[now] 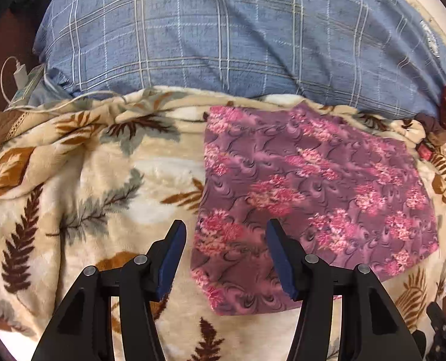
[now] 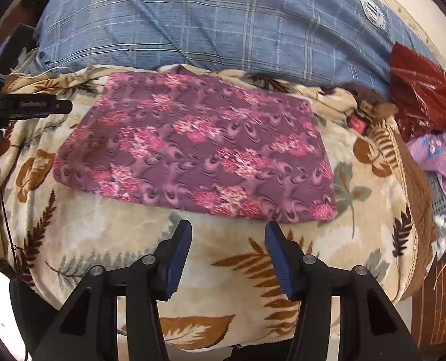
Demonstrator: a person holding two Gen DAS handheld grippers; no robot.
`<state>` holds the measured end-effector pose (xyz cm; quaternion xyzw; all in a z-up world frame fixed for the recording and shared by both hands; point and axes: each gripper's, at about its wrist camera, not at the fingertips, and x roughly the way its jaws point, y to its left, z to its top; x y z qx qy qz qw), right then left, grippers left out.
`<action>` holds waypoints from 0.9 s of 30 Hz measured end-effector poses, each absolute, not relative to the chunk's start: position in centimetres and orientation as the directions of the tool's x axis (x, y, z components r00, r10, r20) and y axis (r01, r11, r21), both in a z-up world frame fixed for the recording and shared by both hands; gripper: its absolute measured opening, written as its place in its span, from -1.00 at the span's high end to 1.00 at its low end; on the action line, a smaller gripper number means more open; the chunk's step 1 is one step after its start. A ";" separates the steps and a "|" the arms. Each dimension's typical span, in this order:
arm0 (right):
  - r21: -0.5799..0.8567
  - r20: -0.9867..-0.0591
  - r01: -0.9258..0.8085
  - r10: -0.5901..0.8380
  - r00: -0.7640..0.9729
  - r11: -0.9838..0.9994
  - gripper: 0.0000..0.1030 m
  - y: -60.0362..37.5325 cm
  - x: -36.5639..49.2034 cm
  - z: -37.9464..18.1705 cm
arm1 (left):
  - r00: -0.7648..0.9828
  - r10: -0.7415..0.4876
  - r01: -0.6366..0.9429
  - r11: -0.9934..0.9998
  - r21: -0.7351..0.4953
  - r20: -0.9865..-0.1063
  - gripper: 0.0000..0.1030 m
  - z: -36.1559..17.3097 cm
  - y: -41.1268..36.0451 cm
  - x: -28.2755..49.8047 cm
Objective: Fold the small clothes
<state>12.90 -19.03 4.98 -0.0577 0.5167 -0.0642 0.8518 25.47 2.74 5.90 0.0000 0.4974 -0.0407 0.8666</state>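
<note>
My purple floral cloth (image 1: 313, 198) lies folded flat on the bed's blanket (image 1: 87, 180), both claws, left (image 1: 224, 237) and right (image 2: 227, 237), apart and empty, more clothes (image 2: 442, 162) heaped at the bed's right edge.

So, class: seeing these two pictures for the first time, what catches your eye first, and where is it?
The purple cloth with pink flowers stands out, lying flat and folded on the cream leaf-print blanket. Behind it rests a blue checked pillow. Both hand-held grippers, left and right, hover open and empty.
</note>
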 end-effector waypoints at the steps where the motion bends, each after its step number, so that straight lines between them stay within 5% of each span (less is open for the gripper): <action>1: -0.164 -0.867 0.042 -0.164 0.471 0.986 -0.02 -18.7 12.8 5.3 | 0.495 -0.078 0.070 0.996 -0.049 -0.865 -0.07 5.8 2.6 25.4; 10: -0.221 -0.829 -0.113 -0.125 0.545 0.969 -0.18 -15.6 14.1 4.4 | 0.366 -0.226 0.129 0.973 -0.191 -0.903 -0.07 4.7 3.8 27.8; 15: -0.213 -0.822 -0.247 -0.037 0.568 0.945 -0.21 -12.0 16.5 0.4 | 0.341 -0.146 0.089 0.988 -0.123 -0.929 -0.07 4.8 7.6 30.2; 27: -0.164 -0.800 -0.522 0.197 0.567 0.837 -0.30 -0.9 18.9 -5.8 | 0.282 -0.166 -0.155 0.964 -0.216 -0.945 -0.07 3.3 16.7 33.2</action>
